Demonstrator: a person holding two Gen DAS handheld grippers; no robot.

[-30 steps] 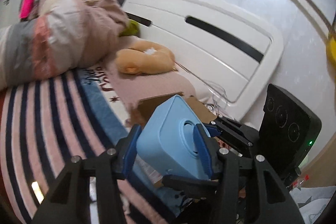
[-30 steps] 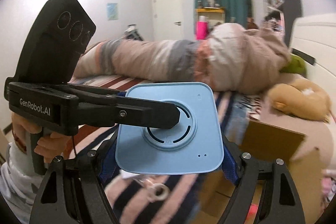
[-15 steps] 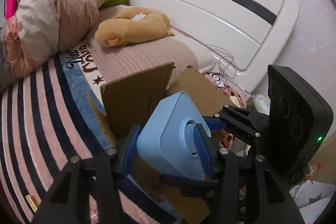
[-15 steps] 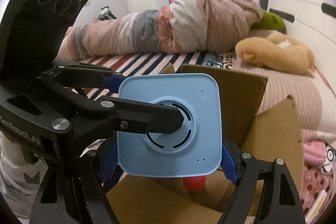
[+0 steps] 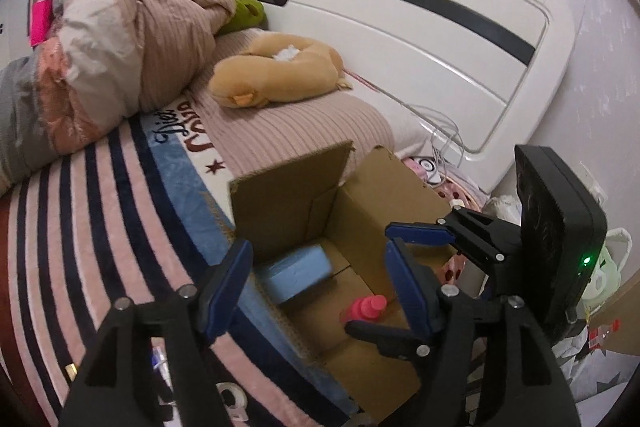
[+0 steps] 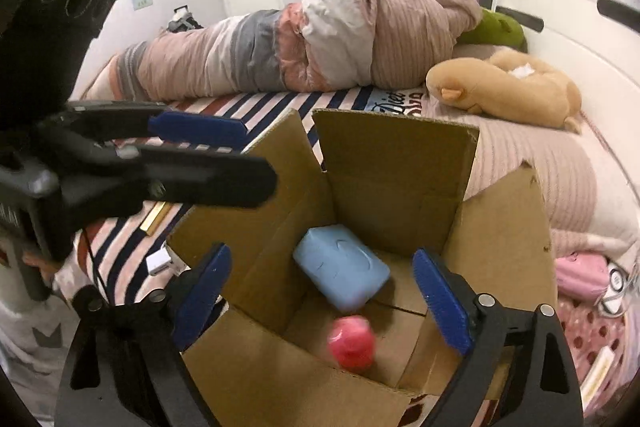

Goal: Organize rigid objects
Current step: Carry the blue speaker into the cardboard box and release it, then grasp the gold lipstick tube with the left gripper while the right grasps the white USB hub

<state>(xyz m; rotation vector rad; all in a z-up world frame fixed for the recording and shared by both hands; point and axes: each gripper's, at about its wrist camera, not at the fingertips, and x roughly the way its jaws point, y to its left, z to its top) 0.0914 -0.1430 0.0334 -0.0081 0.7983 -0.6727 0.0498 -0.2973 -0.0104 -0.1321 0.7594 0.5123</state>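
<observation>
box (image 6: 400, 155) of brown cardboard is seen on the striped blanket (image 5: 80, 227), flaps up and mouth open. blue block (image 6: 342, 271), smooth plastic with rounded corners and a round pattern on its broad face, is found inside on the box floor, lying tilted, leaning toward the back-left corner, its long axis running from that corner out toward the middle. just in front of it, a pink bottle (image 6: 352, 345) is seen on the box floor, blurred, cap end pointing toward the right wall in the left view. left gripper (image 5: 316, 291) is held over the box with blue pads spread wide, nothing between them. right gripper (image 6: 320, 295) is likewise held apart above the opening, empty. each gripper is caught crossing the other's view beside the box. behind the box a tan plush toy (image 5: 276, 75) is lying on the ribbed pink cover, with a bundled quilt (image 6: 320, 39) beyond it and the white headboard (image 5: 400, 27) at the back.
</observation>
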